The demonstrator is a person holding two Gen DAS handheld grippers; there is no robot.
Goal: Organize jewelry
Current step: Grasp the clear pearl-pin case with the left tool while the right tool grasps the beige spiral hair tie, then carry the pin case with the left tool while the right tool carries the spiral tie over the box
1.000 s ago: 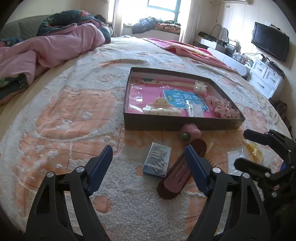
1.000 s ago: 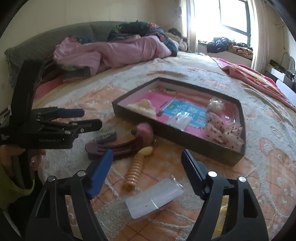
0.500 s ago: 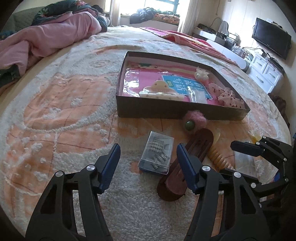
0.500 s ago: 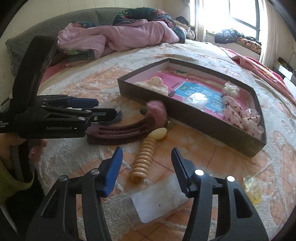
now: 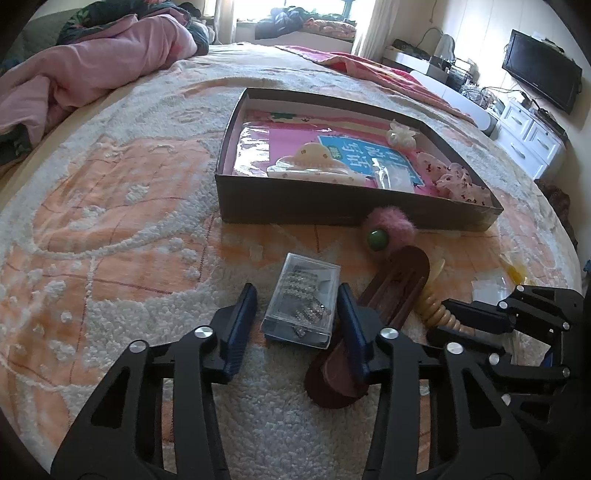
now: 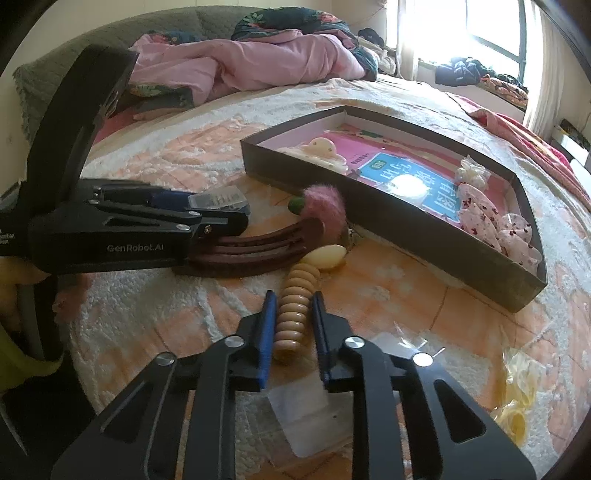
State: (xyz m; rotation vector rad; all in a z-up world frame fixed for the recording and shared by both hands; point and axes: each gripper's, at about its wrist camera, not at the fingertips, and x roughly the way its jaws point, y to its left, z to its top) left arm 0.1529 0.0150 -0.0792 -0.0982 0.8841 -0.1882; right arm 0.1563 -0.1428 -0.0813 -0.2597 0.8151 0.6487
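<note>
Left gripper [image 5: 297, 319] jaws apart around clear case [image 5: 303, 306], right gripper [image 6: 293, 325] jaws apart flanking ribbed clip [image 6: 295, 306]

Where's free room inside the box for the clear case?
Left end of the box, bare pink liner beside the cream clip. The right end is crowded with floral bows and a packet. The clear case sits between the left gripper fingers.

Bed [image 5: 110, 229] with peach-and-cream tufted cover, pink quilt [image 5: 85, 70] bunched at its head, bright window [image 6: 491, 33], dark TV [image 5: 541, 75], white drawers [image 5: 532, 142], perhaps a desk beyond
</note>
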